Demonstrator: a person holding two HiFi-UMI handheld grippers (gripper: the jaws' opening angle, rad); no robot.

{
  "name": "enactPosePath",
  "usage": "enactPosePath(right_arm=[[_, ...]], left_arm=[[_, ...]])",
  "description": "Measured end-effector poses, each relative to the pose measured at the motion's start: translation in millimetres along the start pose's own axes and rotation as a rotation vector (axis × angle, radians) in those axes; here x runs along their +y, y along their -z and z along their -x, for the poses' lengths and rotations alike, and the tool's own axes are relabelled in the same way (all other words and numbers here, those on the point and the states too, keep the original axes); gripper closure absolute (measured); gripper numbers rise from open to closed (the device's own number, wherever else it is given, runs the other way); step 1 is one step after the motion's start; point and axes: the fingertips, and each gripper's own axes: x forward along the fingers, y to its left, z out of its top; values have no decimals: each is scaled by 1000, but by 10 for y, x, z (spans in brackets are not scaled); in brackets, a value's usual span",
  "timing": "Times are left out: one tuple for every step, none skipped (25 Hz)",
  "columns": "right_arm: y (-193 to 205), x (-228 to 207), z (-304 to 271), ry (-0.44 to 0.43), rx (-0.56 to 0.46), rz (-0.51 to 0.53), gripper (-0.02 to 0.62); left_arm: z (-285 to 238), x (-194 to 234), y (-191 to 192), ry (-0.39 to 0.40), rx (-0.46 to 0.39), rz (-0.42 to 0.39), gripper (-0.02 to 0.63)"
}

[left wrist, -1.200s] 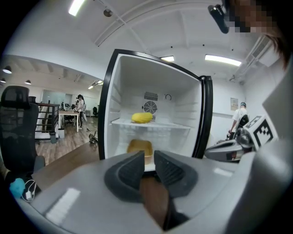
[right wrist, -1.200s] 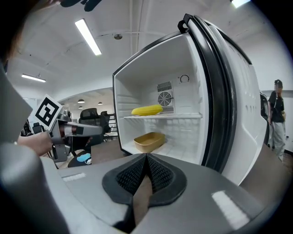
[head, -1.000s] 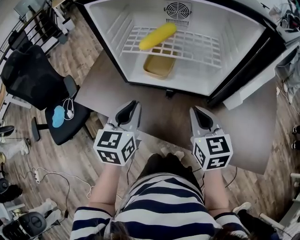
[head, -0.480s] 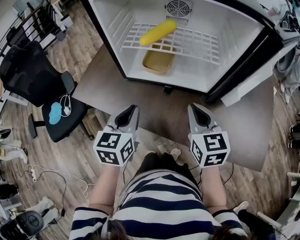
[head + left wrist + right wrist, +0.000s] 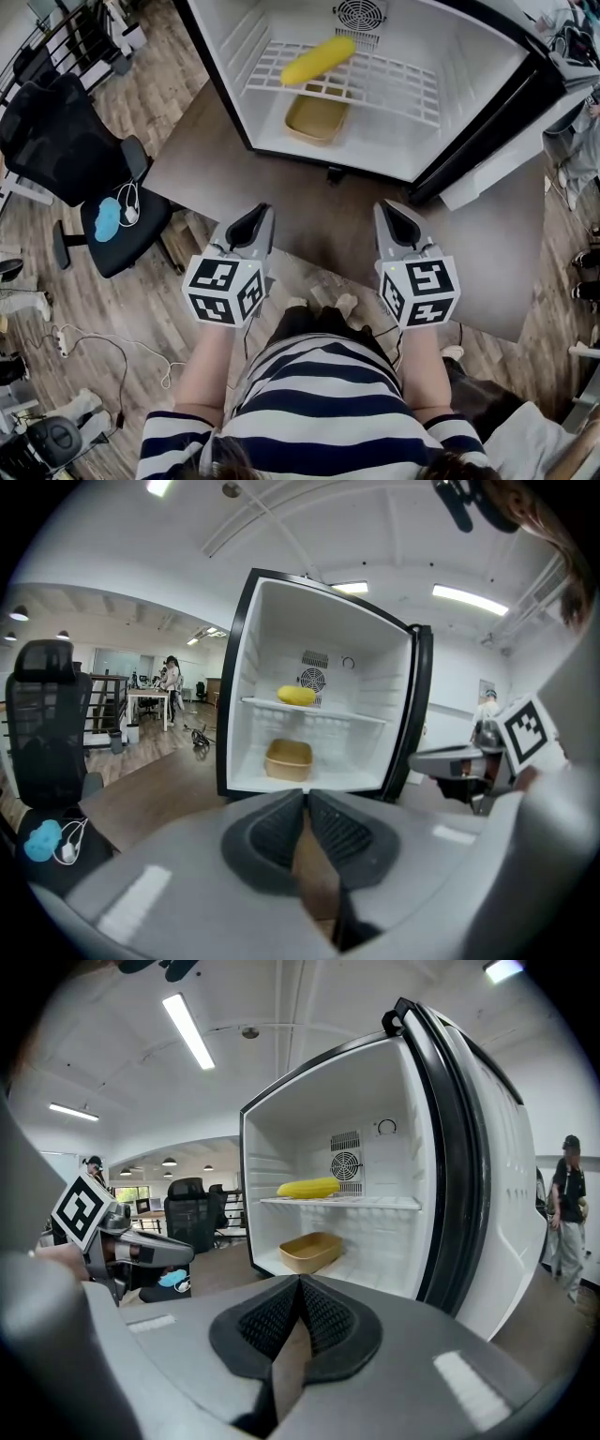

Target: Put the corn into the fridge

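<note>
Both tools are seen closed and empty. The left tool [image 5: 257, 214] and the right tool [image 5: 390, 210] are held side by side above the bench [image 5: 234, 178], well short of the fridge [image 5: 422, 159], whose door stands open. The corn [image 5: 319, 60] is lying across the wire shelf [image 5: 394, 89], above a tan tray [image 5: 317, 120], so the task is judged done. Should it be lifted again, a stiff, fairly light cob is expected. It looks rounded and, as far as can be told from this far off, smooth enough to roll. It is best taken across its middle.
</note>
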Motion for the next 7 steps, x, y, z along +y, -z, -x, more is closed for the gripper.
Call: enactPosePath(right_arm=[[-2,-1,-6,-3,0,1,604],[-4,0,-13,-5,-1,2,604],[-6,4,-20,-6,-3,3,604],[-8,9,-26,-7,-4,4,604],[-10,13,-31,-9,-5,6,604],[-12,18,-36,-10,-6,7,604],[-15,23,-40,-11,-7,9,604]], left_arm=[[4,5,-3,-4,-1,-3,606],[8,15,-9,-8,-2,-7,606],[15,28,-15,-12,-4,-10,606],[21,41,-19,-16,-5,-13,606],[27,53,-21,-19,-7,-16,606],[32,63,-22,-22,-8,-19,606],[37,72,-21,-24,-8,-21,606]])
